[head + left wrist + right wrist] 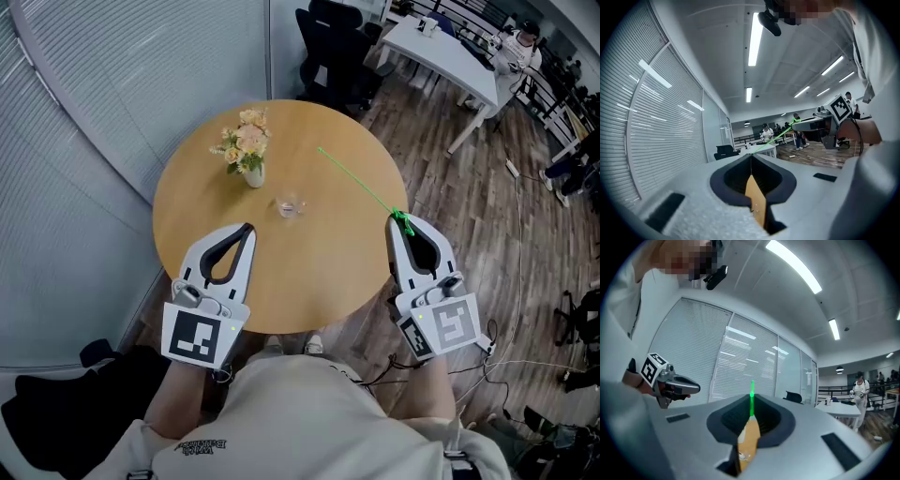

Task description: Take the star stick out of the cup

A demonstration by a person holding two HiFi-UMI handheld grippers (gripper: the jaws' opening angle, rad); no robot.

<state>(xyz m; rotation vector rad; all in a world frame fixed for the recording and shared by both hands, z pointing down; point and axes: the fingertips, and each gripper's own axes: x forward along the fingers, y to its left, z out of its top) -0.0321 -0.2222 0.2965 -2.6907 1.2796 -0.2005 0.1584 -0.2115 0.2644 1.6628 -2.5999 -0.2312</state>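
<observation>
Now, right claw (395, 218) tight on star stick (356, 181) — clear of cup (291, 204) (left claw (248, 227) closed, empty).

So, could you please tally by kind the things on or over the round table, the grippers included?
Grippers: 2 (left gripper, right gripper)
Green star stick: 1, held in the right gripper
Glass cup: 1
Vase of flowers: 1
Total: 5

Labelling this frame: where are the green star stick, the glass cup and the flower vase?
Thin green star stick (356, 181), head view, mid-shaft.
Clear glass cup (291, 205), head view, its body.
White vase of peach flowers (254, 175), head view, vase body.
</observation>
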